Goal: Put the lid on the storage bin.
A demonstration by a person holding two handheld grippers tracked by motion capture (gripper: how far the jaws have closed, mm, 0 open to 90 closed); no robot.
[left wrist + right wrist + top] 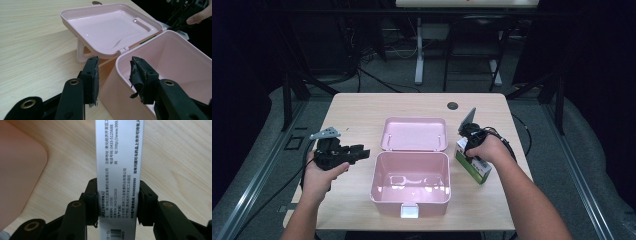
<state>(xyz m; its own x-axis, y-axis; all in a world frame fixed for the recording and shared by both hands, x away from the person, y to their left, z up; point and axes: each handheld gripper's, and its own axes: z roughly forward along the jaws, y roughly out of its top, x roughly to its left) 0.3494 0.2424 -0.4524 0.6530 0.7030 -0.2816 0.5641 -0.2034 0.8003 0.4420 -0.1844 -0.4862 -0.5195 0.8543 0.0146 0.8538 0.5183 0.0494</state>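
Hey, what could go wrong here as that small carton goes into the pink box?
The right hand-held gripper pinches the carton only across its narrow faces near one end, so it may swing or slip. The left hand-held gripper is open, one jaw beside the pink box's wall and one over its rim, not clamped, so a bump could shove the box.

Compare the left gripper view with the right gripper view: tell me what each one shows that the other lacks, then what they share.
Left gripper view alone: the open left gripper, its jaws either side of the near corner of the pink box, and the box's lid folded back flat with its inside up.

Right gripper view alone: the right gripper shut on a white carton, printed text and a barcode facing the camera.

Shared: the pale wooden table, and some pink plastic of the box.
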